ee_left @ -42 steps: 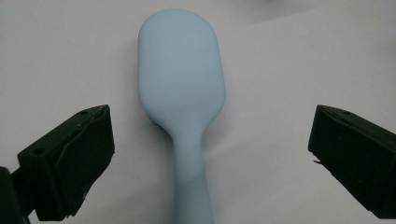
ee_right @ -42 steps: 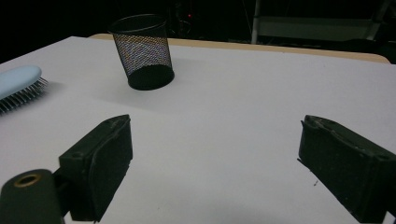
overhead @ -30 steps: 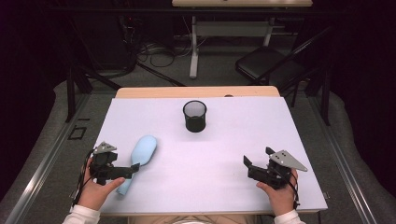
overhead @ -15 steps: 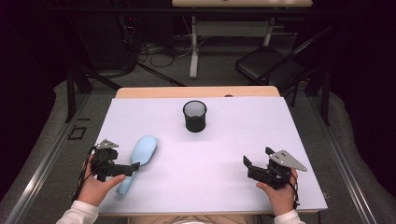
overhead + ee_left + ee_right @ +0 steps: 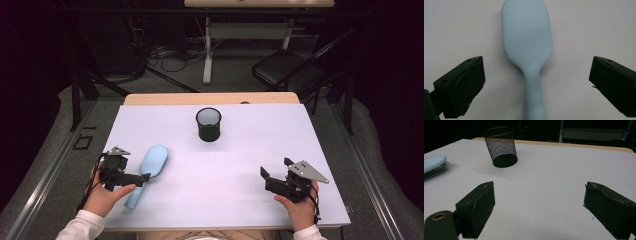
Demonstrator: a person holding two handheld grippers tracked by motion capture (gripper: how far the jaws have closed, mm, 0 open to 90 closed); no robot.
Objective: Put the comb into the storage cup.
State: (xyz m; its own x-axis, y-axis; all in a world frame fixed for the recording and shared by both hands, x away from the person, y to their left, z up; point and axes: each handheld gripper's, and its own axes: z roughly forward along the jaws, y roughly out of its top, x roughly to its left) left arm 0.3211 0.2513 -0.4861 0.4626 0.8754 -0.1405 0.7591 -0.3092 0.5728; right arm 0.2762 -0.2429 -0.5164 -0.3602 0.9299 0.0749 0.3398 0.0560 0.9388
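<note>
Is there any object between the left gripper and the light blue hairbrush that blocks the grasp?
No. In the left gripper view, the left gripper has its jaws open on either side of the hairbrush handle, nothing between.

Both the left gripper [image 5: 142, 177] and the right gripper [image 5: 264, 175] are matte black with blocky, wedge-shaped jaws. Each carries a grey three-cornered plate on top and trails a black cable. The person wears white sleeves [image 5: 80, 226].

Left claw [image 5: 142, 177] slightly nearer the hairbrush [image 5: 150, 166] handle, now straddling it.
</note>
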